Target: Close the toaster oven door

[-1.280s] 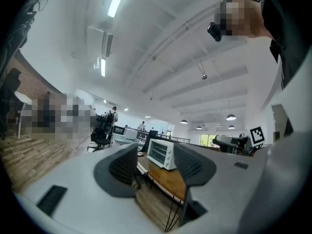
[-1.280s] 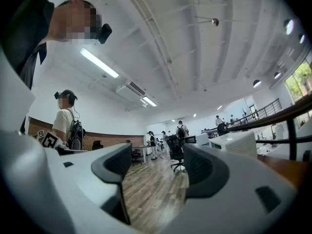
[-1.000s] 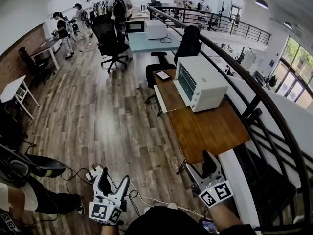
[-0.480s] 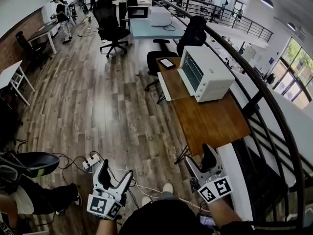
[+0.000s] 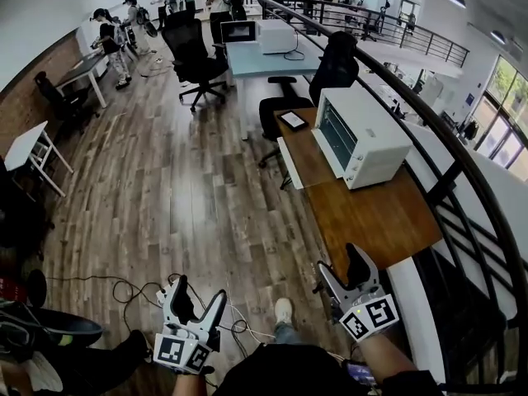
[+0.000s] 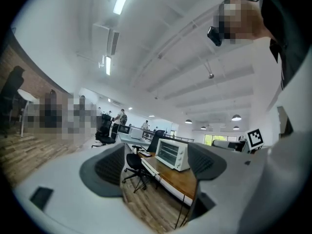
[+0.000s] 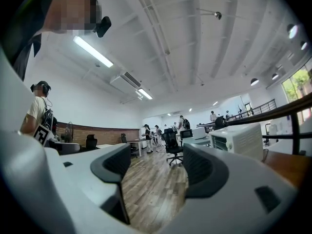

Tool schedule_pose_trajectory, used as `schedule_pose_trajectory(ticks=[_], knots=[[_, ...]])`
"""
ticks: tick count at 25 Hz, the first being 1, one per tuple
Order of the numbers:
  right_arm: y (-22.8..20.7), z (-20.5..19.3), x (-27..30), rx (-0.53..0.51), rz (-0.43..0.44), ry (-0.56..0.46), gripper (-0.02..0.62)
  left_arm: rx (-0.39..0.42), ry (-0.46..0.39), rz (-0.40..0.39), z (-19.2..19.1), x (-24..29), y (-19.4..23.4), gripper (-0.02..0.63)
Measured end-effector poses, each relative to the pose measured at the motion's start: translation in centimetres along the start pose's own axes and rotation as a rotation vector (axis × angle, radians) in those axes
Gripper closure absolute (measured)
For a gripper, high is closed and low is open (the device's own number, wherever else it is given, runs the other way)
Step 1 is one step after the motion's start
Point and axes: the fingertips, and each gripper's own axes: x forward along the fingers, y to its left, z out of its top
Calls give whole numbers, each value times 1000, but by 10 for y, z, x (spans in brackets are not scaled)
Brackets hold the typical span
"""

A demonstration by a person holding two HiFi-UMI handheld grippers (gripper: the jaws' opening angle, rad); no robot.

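White boxy toaster oven [image 5: 363, 143], one o'clock, well apart; left gripper [image 5: 198, 292] jaws newly widened, right gripper [image 5: 340, 261] jaws apart, empty for door-pushing.

Tongs and clothing
My left tongs [image 5: 198, 294] and right tongs [image 5: 340, 264]: pale grey shells, black ribbed pads [image 6: 109, 167], black-and-white marker cubes [image 5: 180, 353]; dark top [image 5: 272, 374].

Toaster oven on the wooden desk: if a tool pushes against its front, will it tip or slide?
The toaster oven is a wide, low box sitting flat, so it probably will not tip. The wooden desk looks smooth, so a firm push may slide it.
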Motion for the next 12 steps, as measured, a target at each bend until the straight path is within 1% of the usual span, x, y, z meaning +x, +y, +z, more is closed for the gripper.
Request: schedule_pose_trajectory(ticks=[6,9,12], knots=[[-50,9,69,20,41,-44,267,44,-18,18,13,81,8,196],[-80,9,94,34,46,-34,272,43,-22,37,17,120,13,210],[-108,9,114,56,55,-32,272,49,-22,58,18,153,14,210]])
